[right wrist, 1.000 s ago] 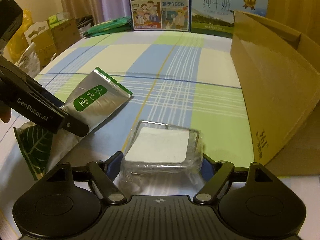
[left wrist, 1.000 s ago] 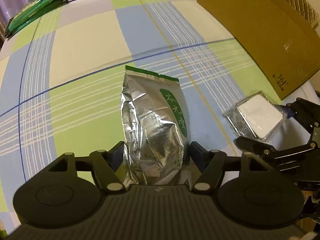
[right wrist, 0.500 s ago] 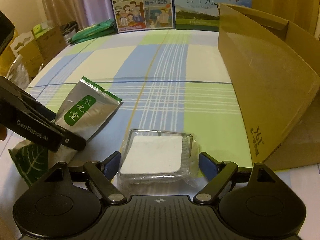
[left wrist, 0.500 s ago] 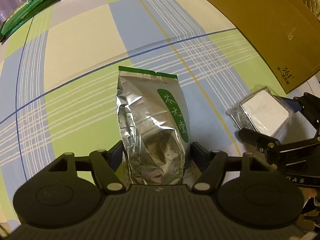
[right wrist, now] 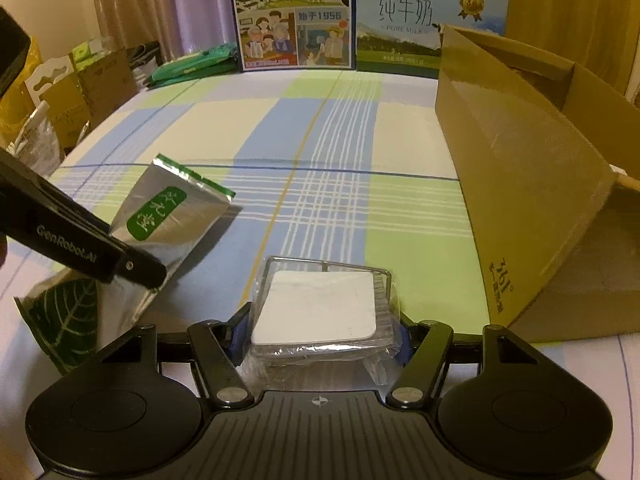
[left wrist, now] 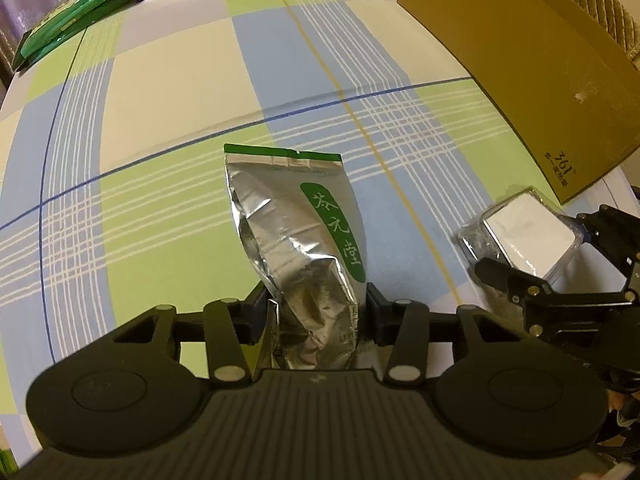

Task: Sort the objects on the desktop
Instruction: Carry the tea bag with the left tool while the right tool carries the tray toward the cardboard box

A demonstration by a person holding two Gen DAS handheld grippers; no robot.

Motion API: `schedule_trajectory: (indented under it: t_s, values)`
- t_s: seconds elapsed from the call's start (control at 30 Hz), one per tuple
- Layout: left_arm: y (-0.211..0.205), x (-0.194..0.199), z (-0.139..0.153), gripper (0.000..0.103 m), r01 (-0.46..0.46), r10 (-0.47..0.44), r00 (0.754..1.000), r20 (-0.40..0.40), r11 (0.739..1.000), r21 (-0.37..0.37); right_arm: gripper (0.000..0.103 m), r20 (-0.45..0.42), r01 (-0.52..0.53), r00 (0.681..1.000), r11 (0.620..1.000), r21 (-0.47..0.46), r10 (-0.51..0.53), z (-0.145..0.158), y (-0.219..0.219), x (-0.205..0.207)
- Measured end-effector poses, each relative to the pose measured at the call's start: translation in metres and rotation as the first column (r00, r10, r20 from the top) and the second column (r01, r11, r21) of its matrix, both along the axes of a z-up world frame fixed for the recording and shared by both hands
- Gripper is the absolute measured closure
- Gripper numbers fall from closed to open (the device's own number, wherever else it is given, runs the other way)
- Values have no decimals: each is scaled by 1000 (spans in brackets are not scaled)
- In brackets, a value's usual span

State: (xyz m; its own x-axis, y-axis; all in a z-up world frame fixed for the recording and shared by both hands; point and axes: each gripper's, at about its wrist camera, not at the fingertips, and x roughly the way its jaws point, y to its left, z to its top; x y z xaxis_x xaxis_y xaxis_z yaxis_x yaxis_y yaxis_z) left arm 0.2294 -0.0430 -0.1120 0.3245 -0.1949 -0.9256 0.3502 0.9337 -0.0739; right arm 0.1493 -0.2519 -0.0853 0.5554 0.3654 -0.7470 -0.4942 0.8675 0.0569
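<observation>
My left gripper clamps foil pouch; right gripper clamps wrapped packet, both lifted for cardboard box alongside.

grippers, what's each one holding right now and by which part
Left gripper clamps the silver tea pouch at its lower end. Right gripper grips the clear-wrapped white packet by its near sides.

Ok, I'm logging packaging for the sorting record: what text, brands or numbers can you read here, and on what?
"361°": cardboard box, with small unreadable print beside it.
"GenRobot.AI": arm of the left tongs.
"纯牛奶", "PURE MILK": right milk carton.
"始于1956", "从小喝的奶": left milk carton.
Green oval label on the silver foil pouch: stylised characters, not readable with certainty.
Wrapped clear case: white label, blank.
</observation>
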Motion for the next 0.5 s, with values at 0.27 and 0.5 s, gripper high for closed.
schedule_trajectory:
  t_s: [0.27, 0.5]
  values:
    - [0, -18, 14, 61, -13, 13, 1000, 1, 1000, -8, 40, 0, 2, 1000, 1000, 23, -2, 14, -8, -13]
    - [-4, -38, 32, 61, -24, 24, 1000, 18, 1000, -7, 40, 18, 7, 1000, 999, 42, -7, 30, -18, -25]
